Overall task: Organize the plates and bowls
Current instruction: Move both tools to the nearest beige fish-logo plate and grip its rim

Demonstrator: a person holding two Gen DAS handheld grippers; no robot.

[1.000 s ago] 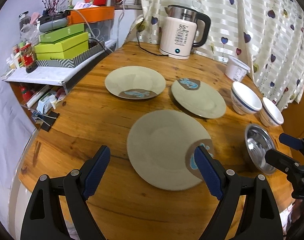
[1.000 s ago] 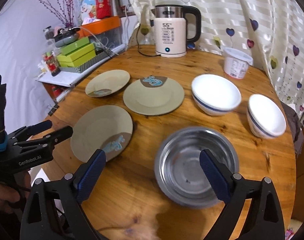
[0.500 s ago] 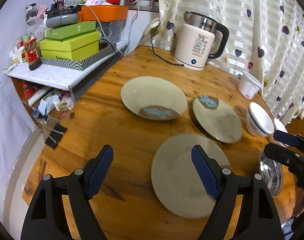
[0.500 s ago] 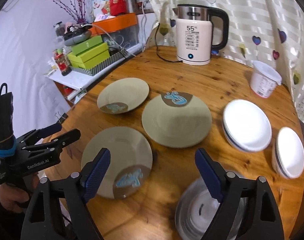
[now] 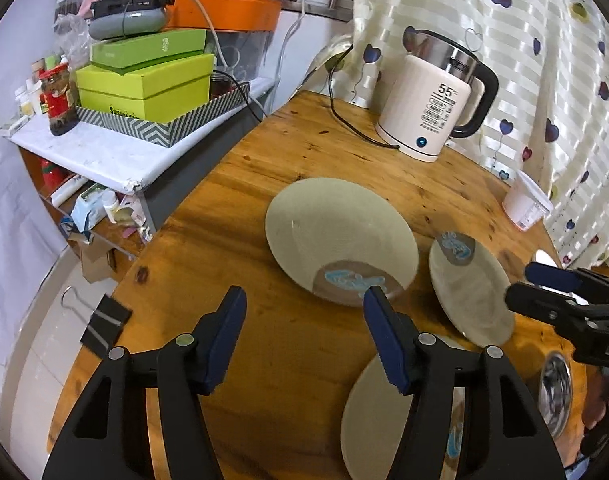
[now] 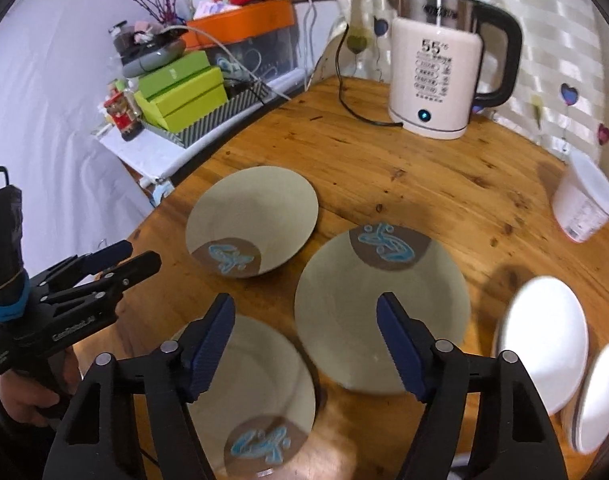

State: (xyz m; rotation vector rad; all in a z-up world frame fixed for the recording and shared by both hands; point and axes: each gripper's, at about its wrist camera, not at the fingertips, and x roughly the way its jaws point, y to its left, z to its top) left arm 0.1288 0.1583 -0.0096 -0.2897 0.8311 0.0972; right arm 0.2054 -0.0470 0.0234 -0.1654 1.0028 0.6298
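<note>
Three beige plates with blue motifs lie on the round wooden table [image 5: 304, 152]: a far-left plate [image 5: 340, 236] [image 6: 256, 208], a middle plate [image 5: 468, 288] [image 6: 380, 312] and a near plate [image 5: 380, 420] [image 6: 260, 392]. Two white bowls [image 6: 544, 344] [image 6: 600, 396] sit at the right, and a steel bowl [image 5: 556, 392] shows at the lower right. My left gripper [image 5: 304, 320] [image 6: 138, 254] hangs over bare wood in front of the far-left plate, its jaws closing on nothing. My right gripper [image 6: 304, 320] [image 5: 522, 282] hovers between the near and middle plates, its jaws also closing on nothing.
A white electric kettle [image 6: 436, 80] with its cord stands at the back of the table, and a white tub [image 6: 584, 200] at the back right. To the left, a side shelf [image 5: 104, 152] carries green boxes [image 5: 144, 88]. A curtain hangs behind. A hand [image 6: 24, 396] holds the left gripper.
Both grippers have travelled leftward across the table and their jaws have narrowed. The steel bowl has slid out of the right wrist view; the far-left plate now looms larger in both views.
</note>
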